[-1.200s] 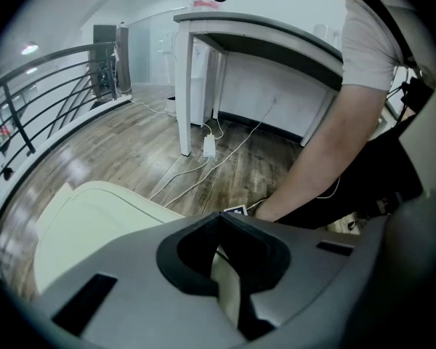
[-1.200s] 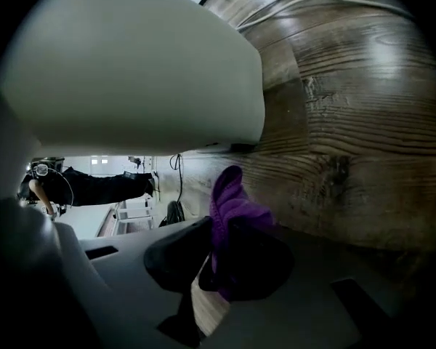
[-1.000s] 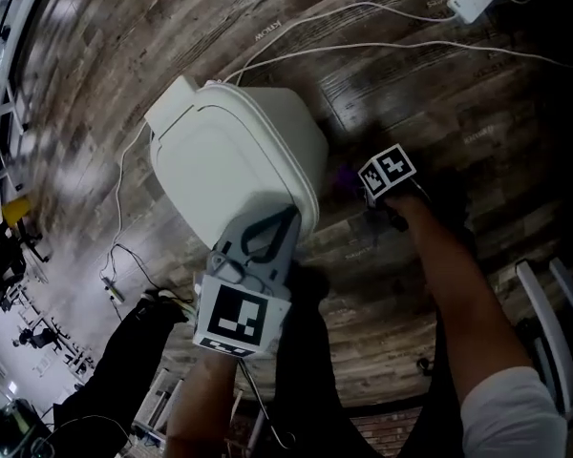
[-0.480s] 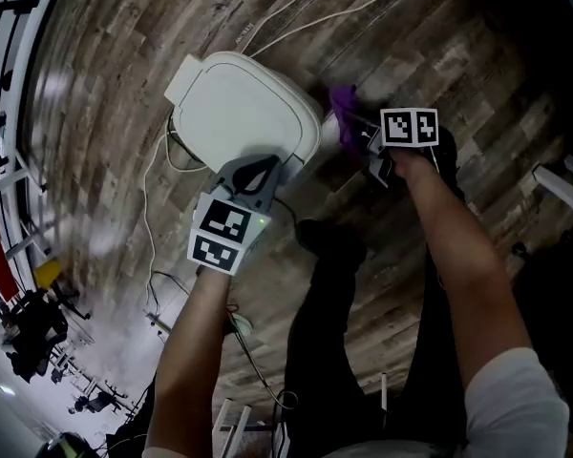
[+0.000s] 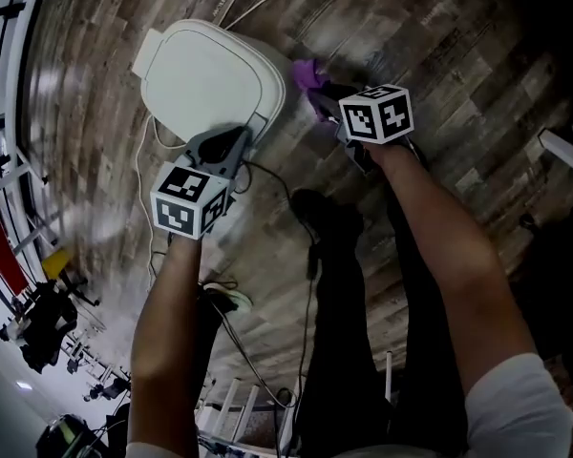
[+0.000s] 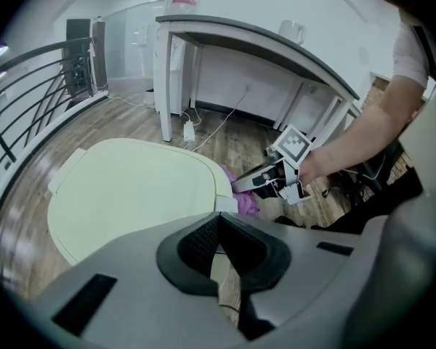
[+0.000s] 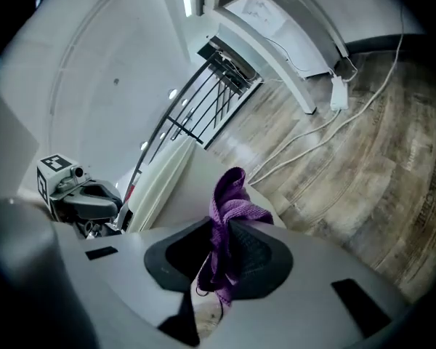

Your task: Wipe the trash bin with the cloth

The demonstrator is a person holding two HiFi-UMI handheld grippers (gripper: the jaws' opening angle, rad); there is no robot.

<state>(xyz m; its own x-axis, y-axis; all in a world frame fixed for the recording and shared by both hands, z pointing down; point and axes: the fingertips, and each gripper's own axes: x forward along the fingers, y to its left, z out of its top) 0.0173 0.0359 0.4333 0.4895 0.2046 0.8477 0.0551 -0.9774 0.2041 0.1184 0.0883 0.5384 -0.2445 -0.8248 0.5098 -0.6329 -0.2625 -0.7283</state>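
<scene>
Gripped in the fingers of the right gripper (image 7: 219, 246), the cloth (image 7: 232, 195) was brought beside the trash bin (image 5: 205, 74) for wiping; those of the left gripper (image 6: 218, 231) were closed, empty.

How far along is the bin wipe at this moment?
Done: the purple cloth is picked up and clamped in the right hand-held gripper. In hand: the cloth is at the side of the white trash bin, just below the lid rim; contact is unclear. The left hand-held gripper, jaws together, sits at the bin's near edge. Left: the wiping itself; no wiped patch shows.
</scene>
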